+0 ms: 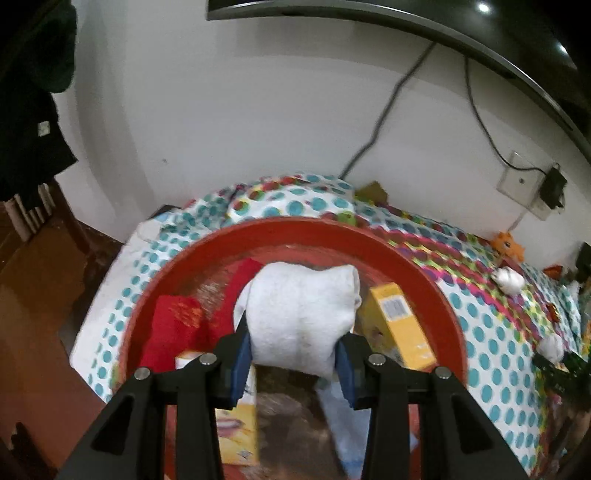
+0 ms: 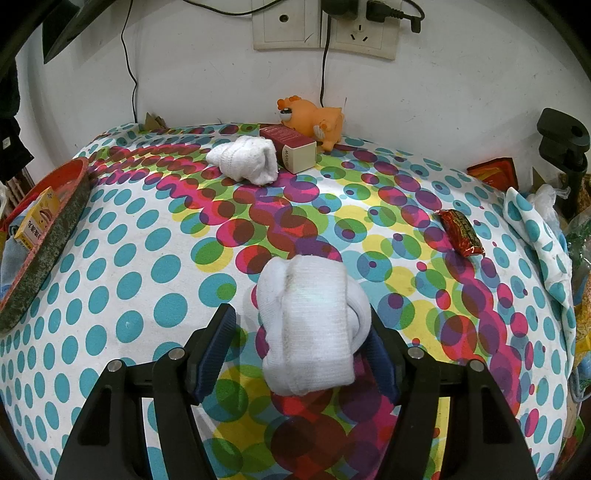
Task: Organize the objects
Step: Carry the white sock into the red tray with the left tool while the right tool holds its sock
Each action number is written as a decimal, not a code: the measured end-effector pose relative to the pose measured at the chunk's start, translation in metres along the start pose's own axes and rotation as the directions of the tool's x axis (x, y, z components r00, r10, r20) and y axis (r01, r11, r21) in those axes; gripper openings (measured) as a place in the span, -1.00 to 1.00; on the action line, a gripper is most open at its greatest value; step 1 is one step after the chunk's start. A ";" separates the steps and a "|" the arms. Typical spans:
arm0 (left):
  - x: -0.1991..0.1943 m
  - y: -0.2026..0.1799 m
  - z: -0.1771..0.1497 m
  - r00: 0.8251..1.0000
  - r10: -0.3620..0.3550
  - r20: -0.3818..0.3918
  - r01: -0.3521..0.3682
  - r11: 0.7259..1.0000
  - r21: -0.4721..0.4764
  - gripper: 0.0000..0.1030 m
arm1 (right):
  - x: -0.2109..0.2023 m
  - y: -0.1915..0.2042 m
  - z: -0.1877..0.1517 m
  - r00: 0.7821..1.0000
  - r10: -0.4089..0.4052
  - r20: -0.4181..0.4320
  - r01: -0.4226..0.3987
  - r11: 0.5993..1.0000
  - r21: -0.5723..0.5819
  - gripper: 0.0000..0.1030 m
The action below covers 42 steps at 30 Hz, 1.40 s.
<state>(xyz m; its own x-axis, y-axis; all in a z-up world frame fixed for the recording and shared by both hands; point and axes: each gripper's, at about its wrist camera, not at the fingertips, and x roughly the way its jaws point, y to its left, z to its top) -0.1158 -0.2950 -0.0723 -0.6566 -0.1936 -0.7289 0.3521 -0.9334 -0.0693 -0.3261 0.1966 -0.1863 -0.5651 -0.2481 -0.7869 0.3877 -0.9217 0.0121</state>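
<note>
My left gripper (image 1: 293, 339) is shut on a rolled white sock (image 1: 299, 306) and holds it over the red basin (image 1: 295, 225). Both blue pads press into the sock's sides. In the basin lie two yellow boxes (image 1: 399, 325), a red cloth (image 1: 173, 328) and a light blue cloth (image 1: 347, 424). My right gripper (image 2: 299, 321) stands open over the dotted tablecloth (image 2: 147, 258), with a second rolled white sock (image 2: 306, 321) between its fingers. That sock lies on the cloth against the right finger, apart from the left one.
A third white sock (image 2: 245, 158), a maroon box (image 2: 291, 147) and an orange toy (image 2: 314, 118) sit near the wall. A red snack wrapper (image 2: 461, 232) lies to the right. The basin (image 2: 48, 229) stands at the table's left edge. Cables and sockets (image 2: 321, 22) hang on the wall.
</note>
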 end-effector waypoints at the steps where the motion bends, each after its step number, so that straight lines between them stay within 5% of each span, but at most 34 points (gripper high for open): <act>1: 0.002 0.004 0.002 1.000 0.004 0.001 -0.004 1.000 -0.005 -0.23 | 0.000 0.000 0.000 1.000 0.000 0.000 0.000 1.000 0.000 0.26; 13: 0.041 0.023 0.024 0.998 0.061 -0.035 -0.062 0.998 -0.027 -0.23 | 0.000 0.001 0.000 1.000 0.000 0.000 0.000 1.000 0.000 0.27; 30: 0.080 -0.004 0.033 0.995 0.058 -0.081 -0.056 0.998 0.031 -0.08 | 0.001 0.001 0.000 1.000 0.000 0.000 0.000 1.000 -0.002 0.31; 42: 0.055 -0.004 0.026 0.996 0.086 -0.013 -0.085 0.993 0.077 0.09 | 0.003 0.001 0.001 1.000 0.002 0.000 -0.002 1.000 -0.006 0.36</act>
<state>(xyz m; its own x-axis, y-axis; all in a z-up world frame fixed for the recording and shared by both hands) -0.1709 -0.3100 -0.0941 -0.6154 -0.2691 -0.7408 0.3539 -0.9342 0.0454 -0.3285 0.1950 -0.1878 -0.5641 -0.2497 -0.7870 0.3929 -0.9195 0.0101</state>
